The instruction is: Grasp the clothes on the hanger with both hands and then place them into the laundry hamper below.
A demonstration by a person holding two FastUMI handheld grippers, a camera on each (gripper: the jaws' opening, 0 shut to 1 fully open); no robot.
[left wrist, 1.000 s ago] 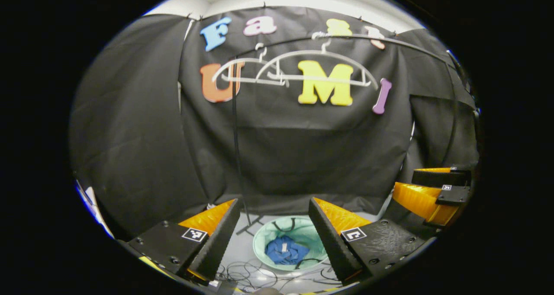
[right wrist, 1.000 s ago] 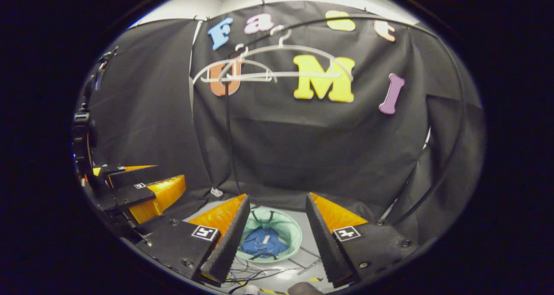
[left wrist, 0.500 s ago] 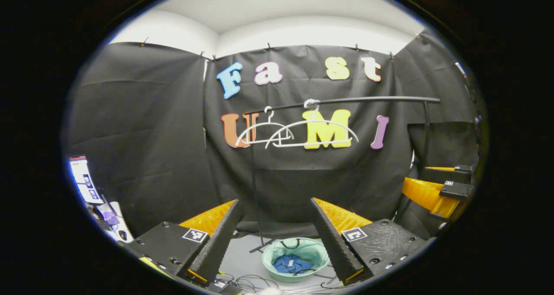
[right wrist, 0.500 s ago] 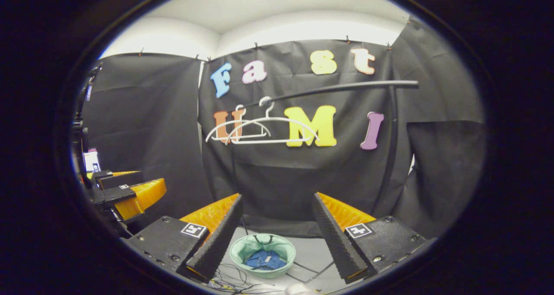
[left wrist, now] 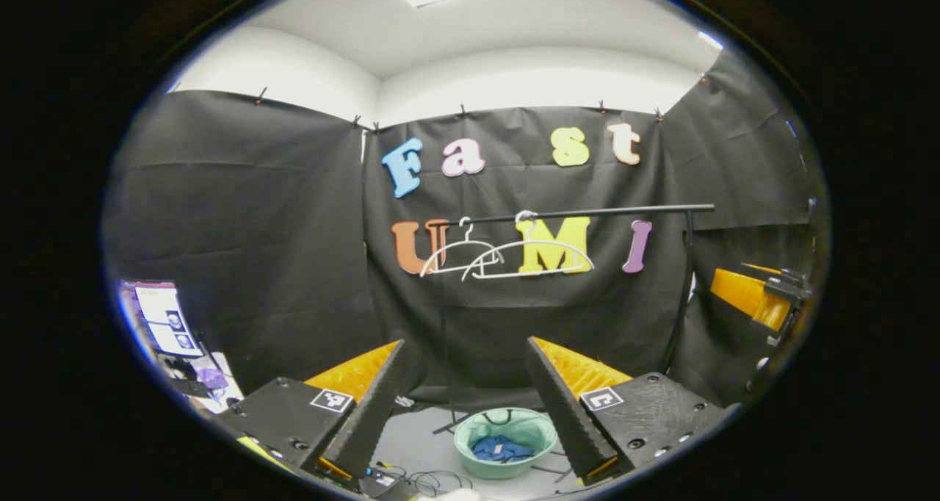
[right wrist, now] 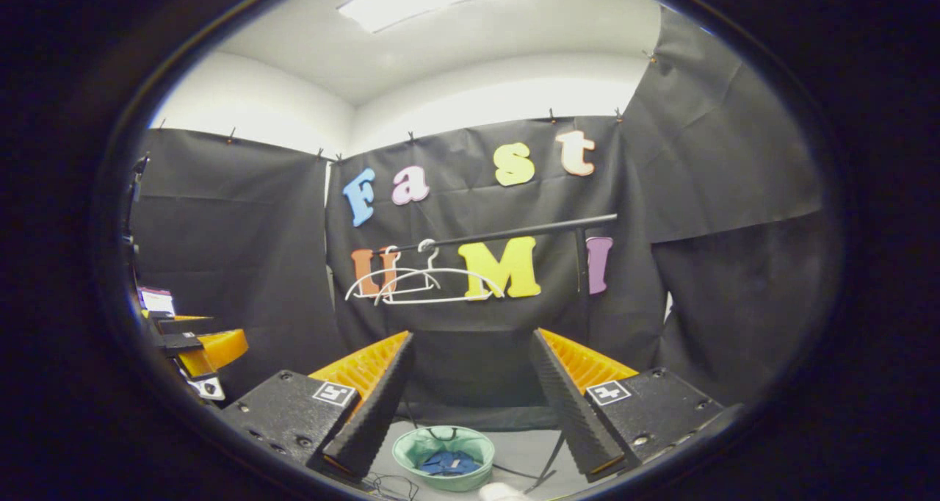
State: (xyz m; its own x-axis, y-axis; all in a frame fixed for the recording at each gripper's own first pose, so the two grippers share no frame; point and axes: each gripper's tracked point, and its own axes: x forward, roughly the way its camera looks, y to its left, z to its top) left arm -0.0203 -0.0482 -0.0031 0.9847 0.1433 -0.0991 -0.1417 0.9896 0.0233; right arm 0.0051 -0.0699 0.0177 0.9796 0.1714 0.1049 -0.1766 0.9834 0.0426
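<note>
Left gripper view puts your left gripper (left wrist: 464,405) low in the picture with its two wedge-shaped, ribbed fingers spread wide and nothing between them. Your right gripper (right wrist: 470,398) stands the same way in the right gripper view, parted and holding nothing. You can also see the right gripper off at the right edge of the left gripper view, and the left gripper at the left edge of the right gripper view.

Two thin white hangers (left wrist: 507,258) hang bare on the slim dark rail (left wrist: 587,212), side by side and overlapping, near the rail's left end. One round, soft-sided, pale green hamper (left wrist: 505,442) sits on the light floor below the rail. The one blue garment (left wrist: 501,449) lies crumpled inside it, down in the bottom.

You have open air between both grippers and the rack, with the rail's upright post (left wrist: 681,288) off to the right. Loose black cables (left wrist: 433,479) trail on the floor just left of the hamper.
</note>
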